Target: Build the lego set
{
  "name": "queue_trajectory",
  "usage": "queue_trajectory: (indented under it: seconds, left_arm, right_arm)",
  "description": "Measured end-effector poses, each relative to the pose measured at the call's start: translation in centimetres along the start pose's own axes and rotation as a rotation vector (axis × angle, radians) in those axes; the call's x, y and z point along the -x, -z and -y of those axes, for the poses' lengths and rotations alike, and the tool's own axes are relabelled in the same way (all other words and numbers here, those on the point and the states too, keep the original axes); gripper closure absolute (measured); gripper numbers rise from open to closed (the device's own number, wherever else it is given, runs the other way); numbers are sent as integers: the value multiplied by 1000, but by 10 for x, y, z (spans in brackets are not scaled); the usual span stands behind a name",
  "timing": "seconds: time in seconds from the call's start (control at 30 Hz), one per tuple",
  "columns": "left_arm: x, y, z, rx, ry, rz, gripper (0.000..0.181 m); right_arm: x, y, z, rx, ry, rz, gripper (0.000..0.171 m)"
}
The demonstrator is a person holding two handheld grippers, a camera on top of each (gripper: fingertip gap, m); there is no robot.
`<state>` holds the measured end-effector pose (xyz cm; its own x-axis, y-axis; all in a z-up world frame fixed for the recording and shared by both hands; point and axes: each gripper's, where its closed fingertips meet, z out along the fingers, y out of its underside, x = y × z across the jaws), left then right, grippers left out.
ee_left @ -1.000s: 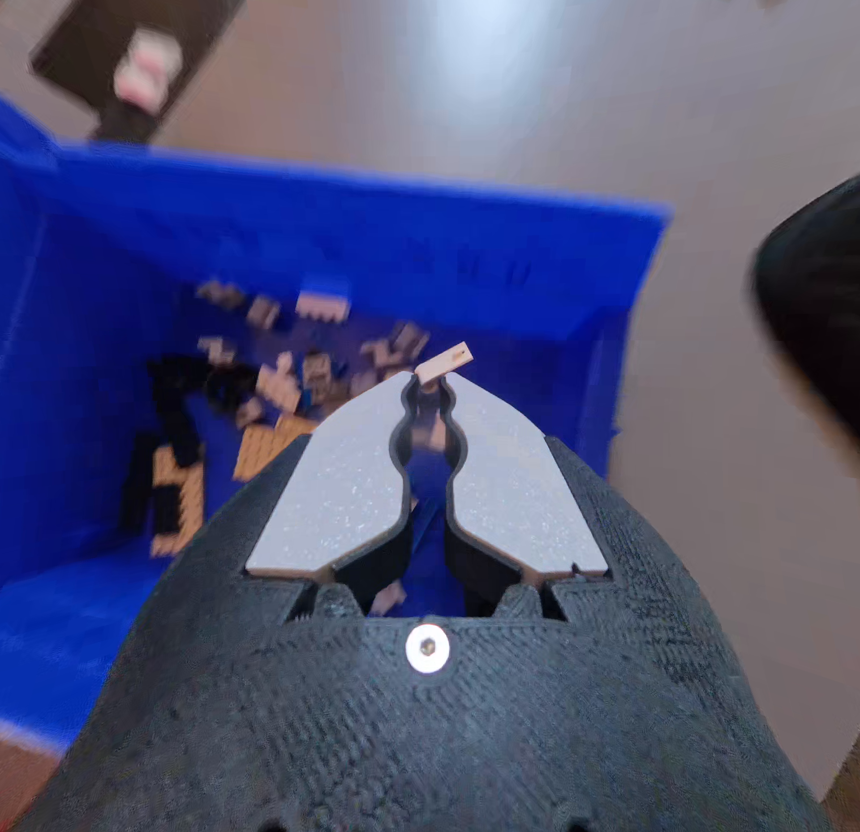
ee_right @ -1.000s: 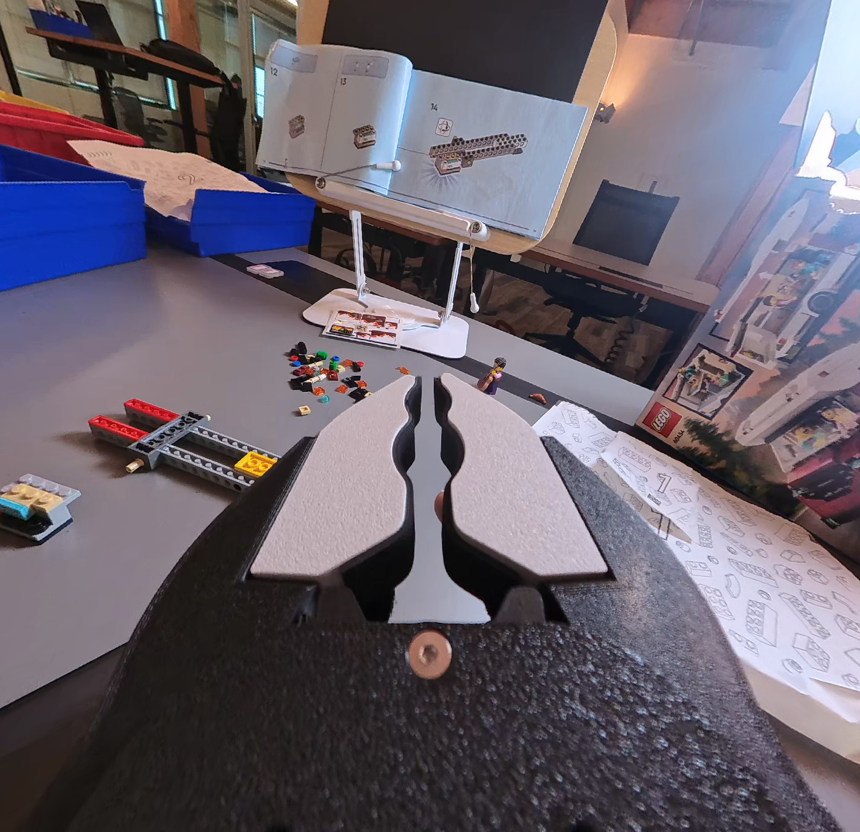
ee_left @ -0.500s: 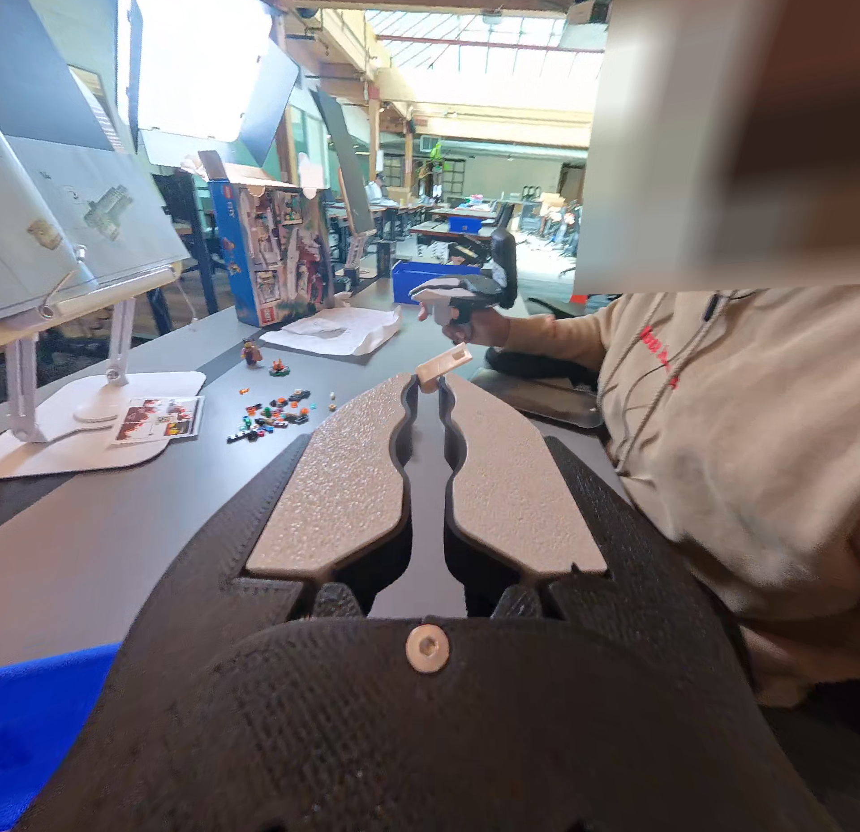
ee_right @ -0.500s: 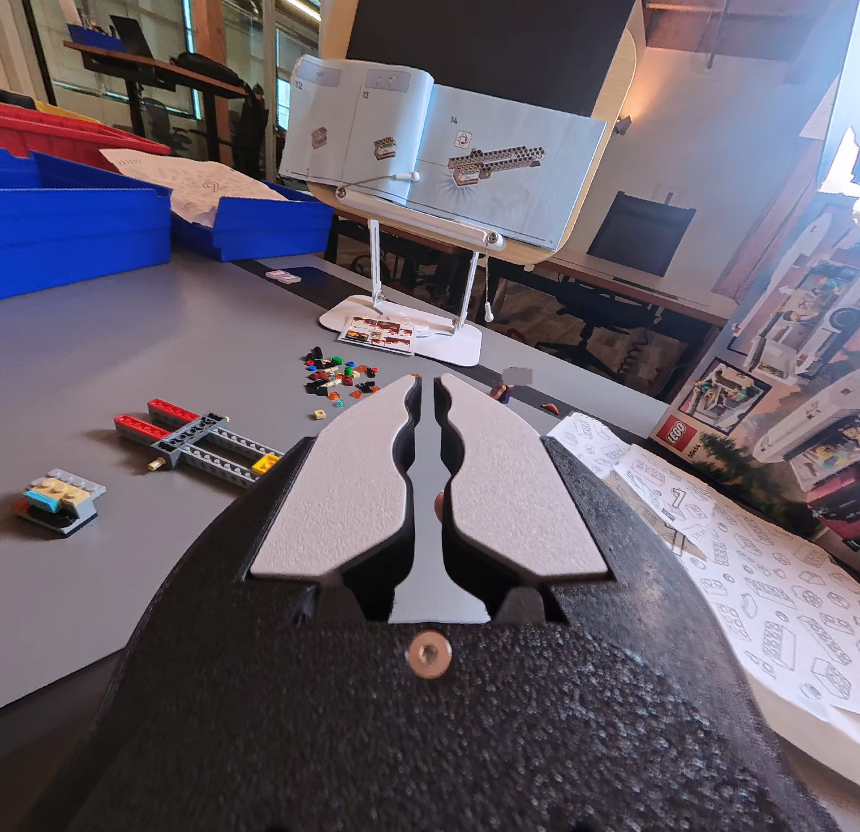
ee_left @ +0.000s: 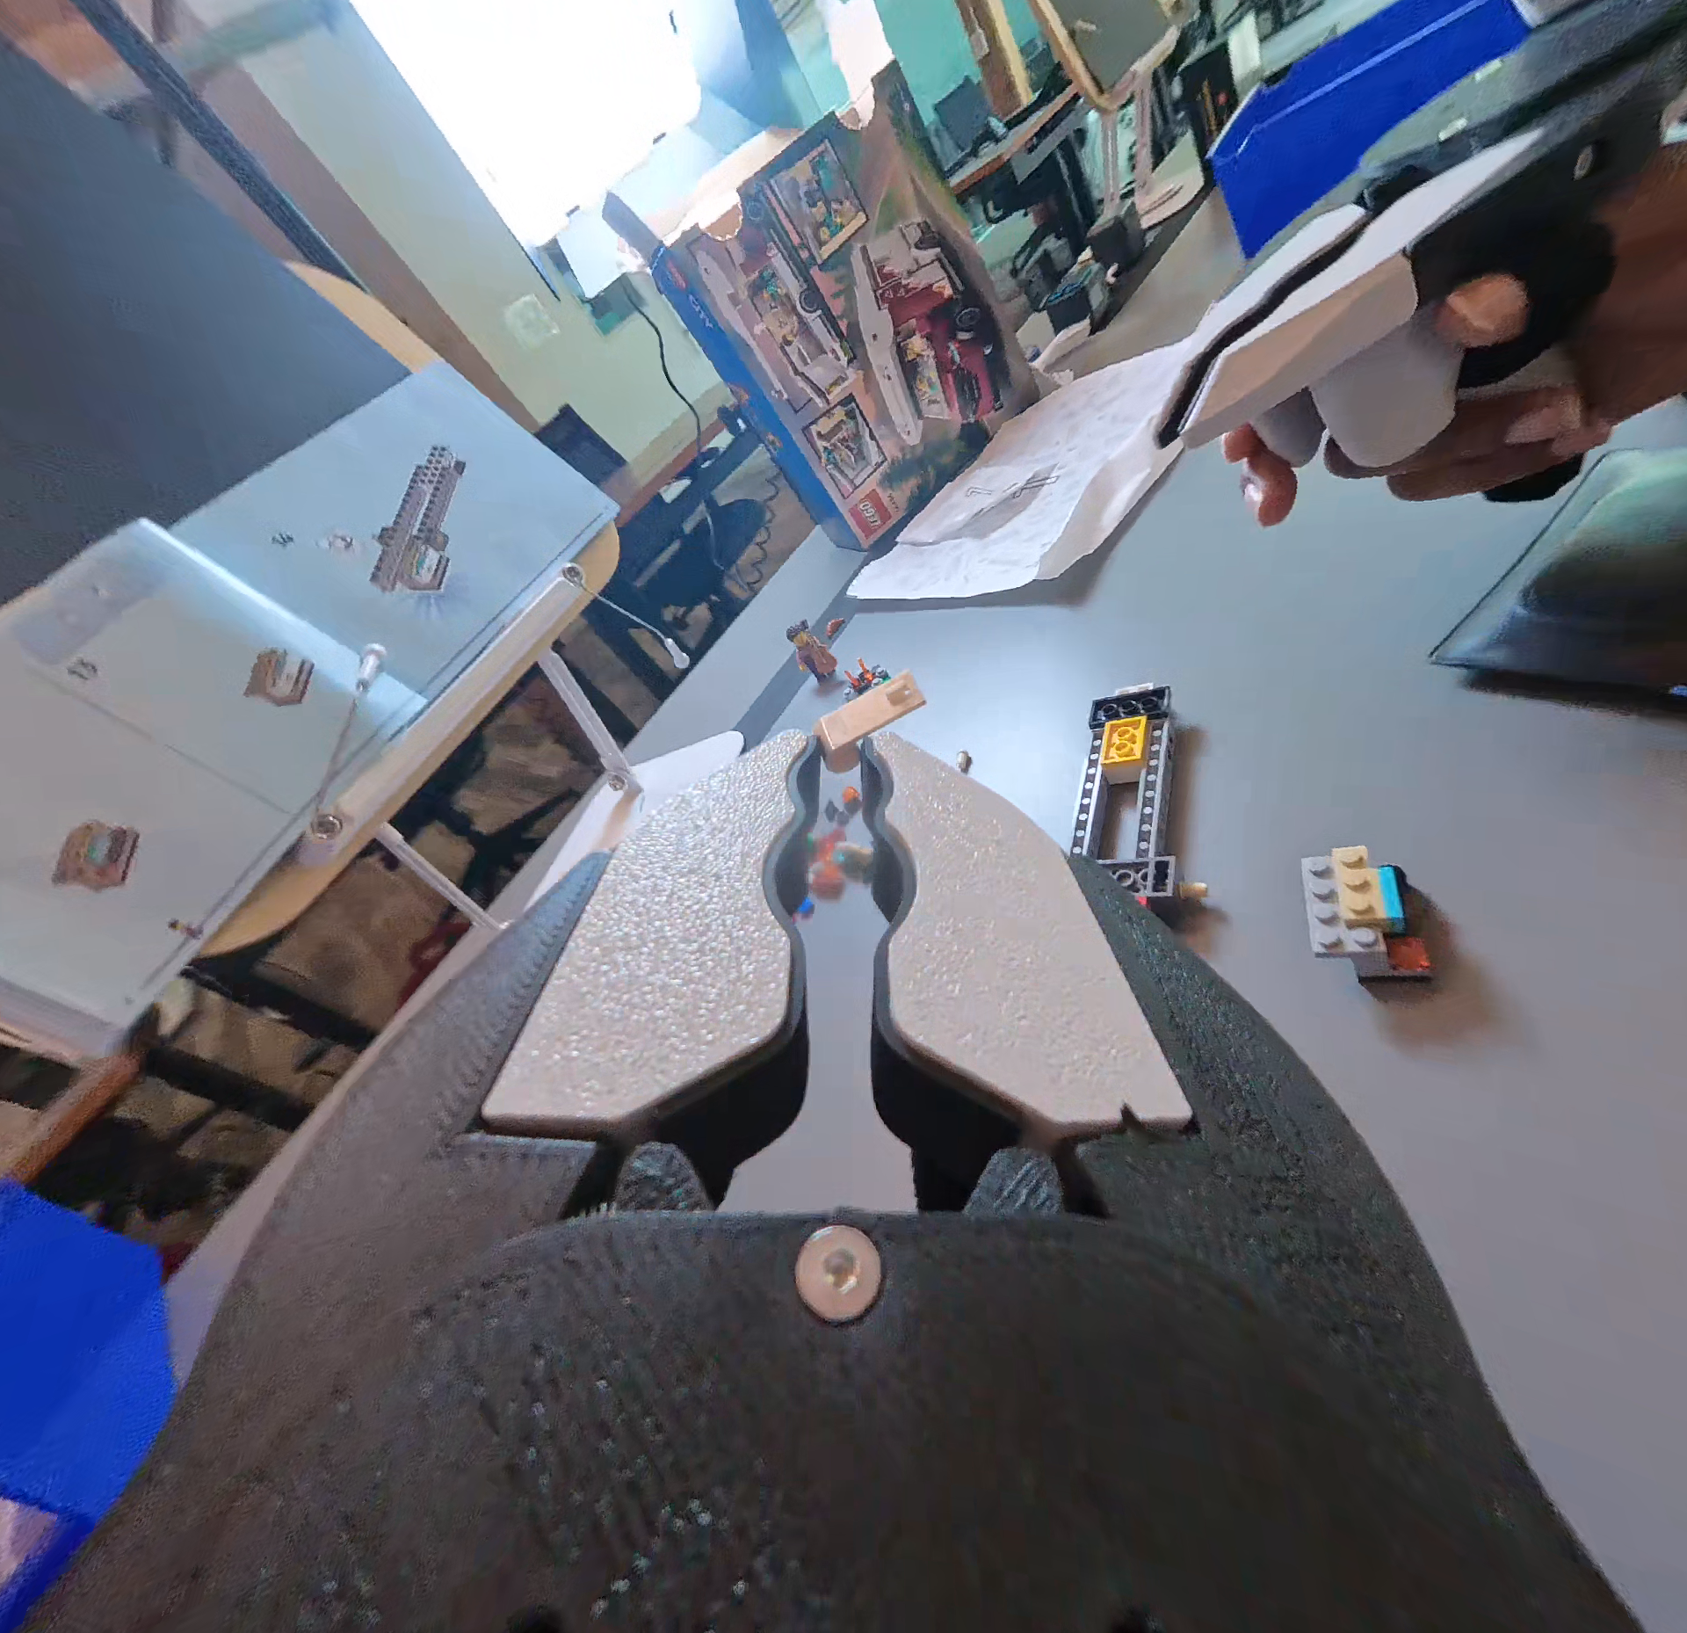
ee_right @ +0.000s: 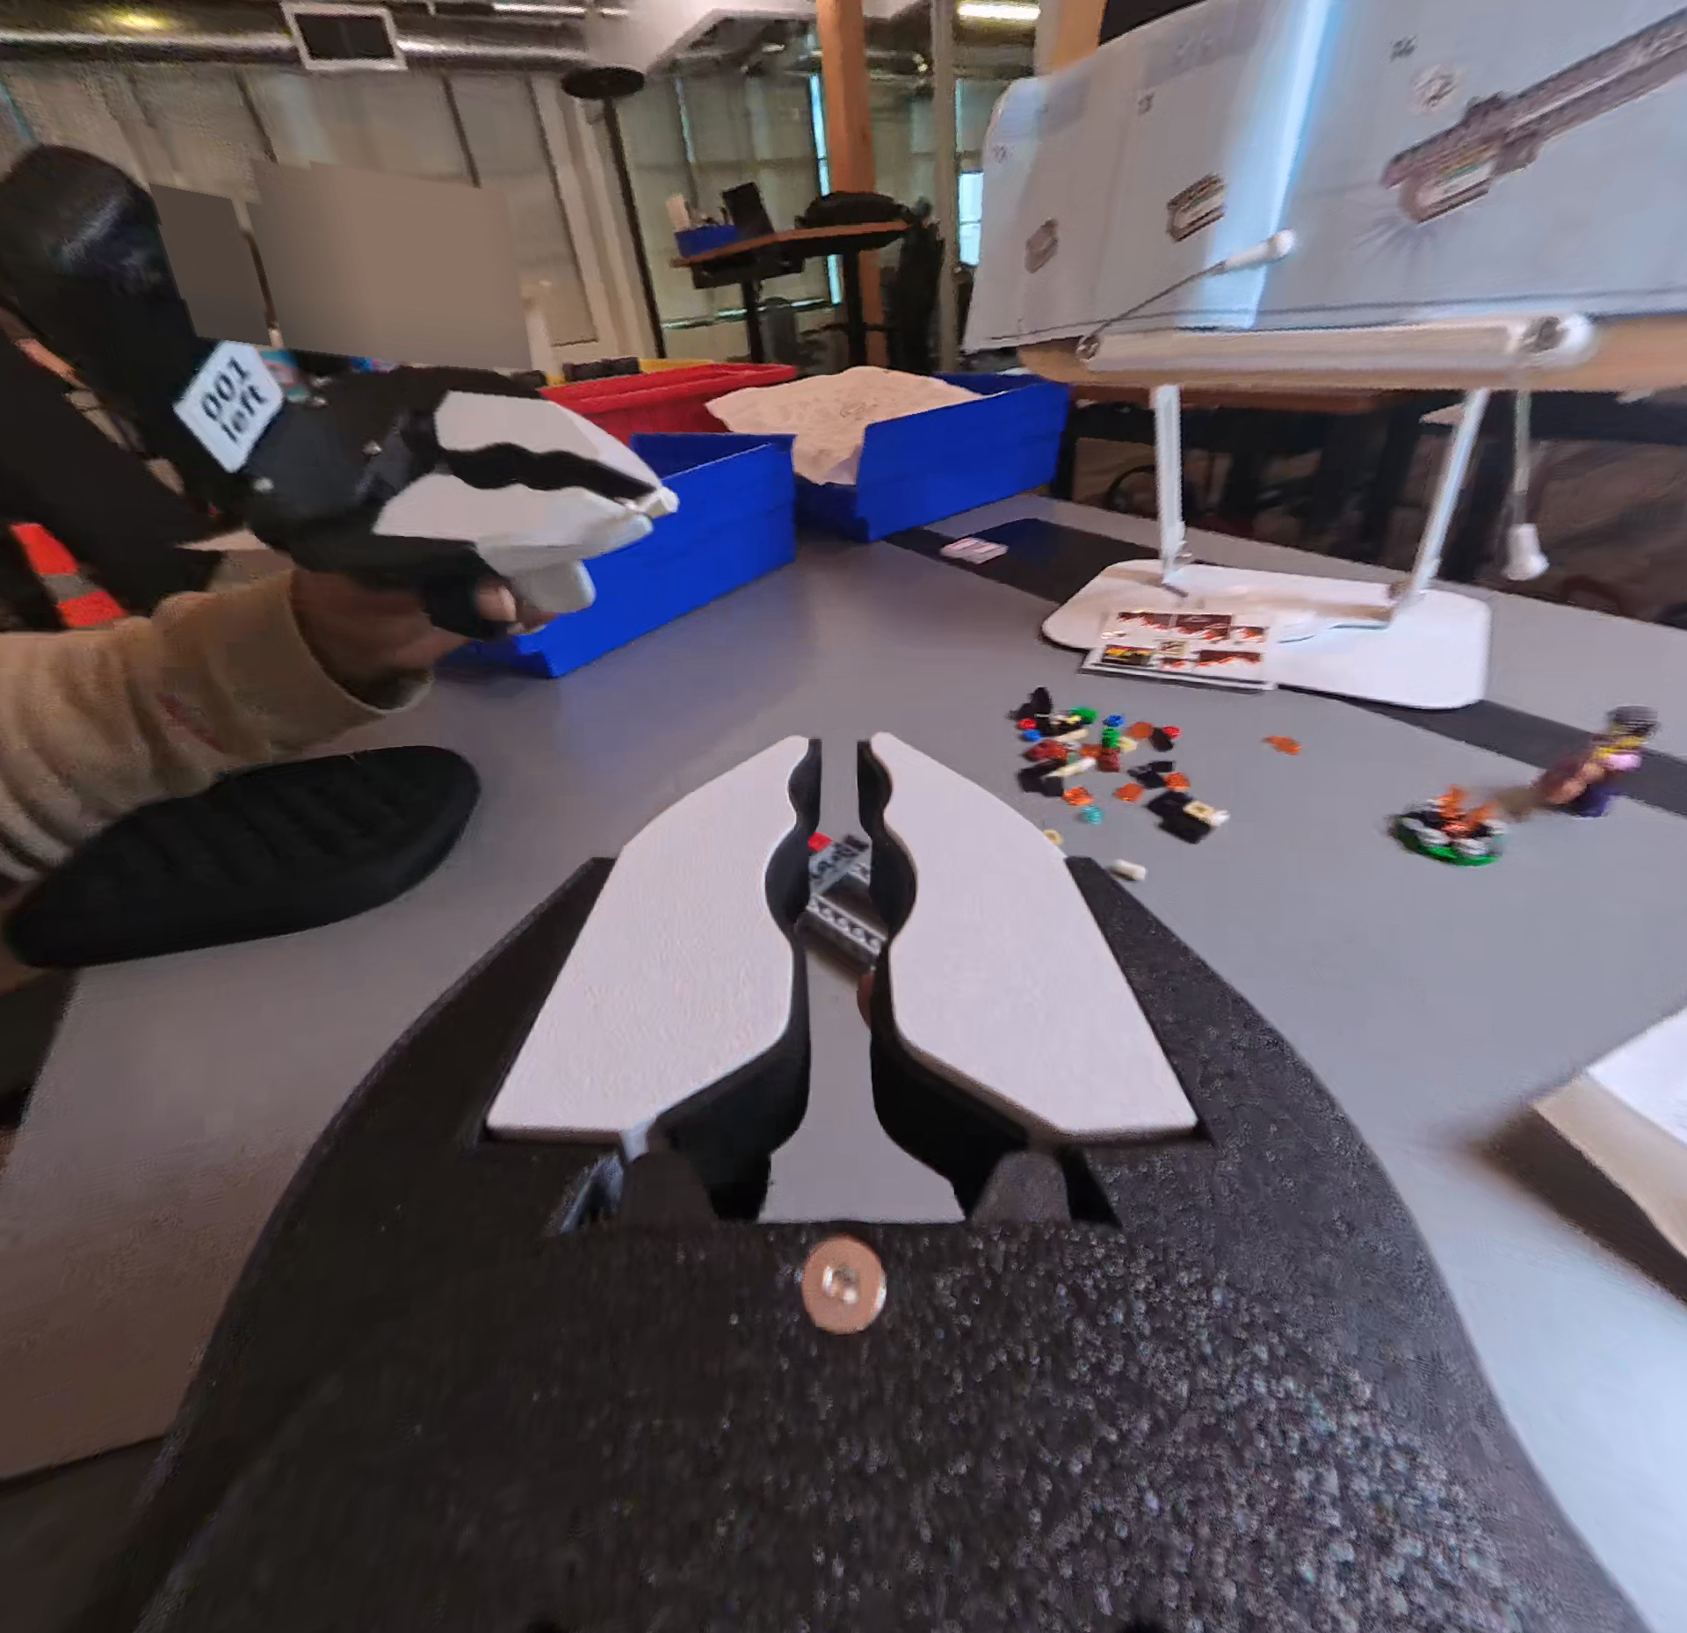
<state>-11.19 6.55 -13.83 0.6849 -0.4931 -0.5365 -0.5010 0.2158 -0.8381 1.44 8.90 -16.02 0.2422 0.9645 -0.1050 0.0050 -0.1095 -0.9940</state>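
My left gripper (ee_left: 838, 749) is shut on a small tan plate (ee_left: 867, 717) and holds it in the air above the grey table (ee_left: 1369, 1224). It also shows in the right wrist view (ee_right: 653, 502), at the left. A grey frame with a yellow brick (ee_left: 1125, 799) lies on the table to its right, with a small grey, tan and blue block build (ee_left: 1360, 909) beyond. My right gripper (ee_right: 838, 749) is shut and empty, low over the grey frame (ee_right: 840, 895), which shows through its gap. In the left wrist view the right gripper (ee_left: 1178, 420) is at the upper right.
A pile of small loose pieces (ee_right: 1105, 767) lies ahead, with a minifigure (ee_right: 1597, 767) and a campfire piece (ee_right: 1451, 831) to the right. The booklet stand (ee_right: 1278, 621) is behind them. Blue bins (ee_right: 694, 539) stand at the back left, the set box (ee_left: 849, 329) and paper sheet (ee_left: 1032, 484) at the far side. A black pad (ee_right: 246, 840) lies left. Some 15 centimeters of space lies between my two pairs of fingers. From my right tips it is roughly 25 centimeters to the campfire piece (ee_right: 1451, 831); from my left, 30 centimeters.
My left gripper has lifted out of the blue bin with the tan plate and swung over the table. My right gripper has turned left and come down over the grey frame.
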Motion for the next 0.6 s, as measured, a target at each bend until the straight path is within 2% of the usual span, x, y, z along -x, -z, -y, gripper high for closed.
queue_trajectory:
  seconds: [0.13, 0.2, 0.37, 0.6]
  left_arm:
    - [-20, -11, -3, 32, -136, 76, 172]
    - [-30, -11, -6, 36, -183, 97, 172]
    - [-41, -9, -16, 66, -358, 152, 173]
    - [-52, -12, -21, 86, -517, 141, 173]
  right_arm:
    - [29, -35, 1, 101, -93, 186, 161]
    - [43, -54, -2, 178, -194, 292, 151]
    - [59, -83, -16, 262, -357, 390, 150]
    - [61, -82, -30, 261, -431, 404, 169]
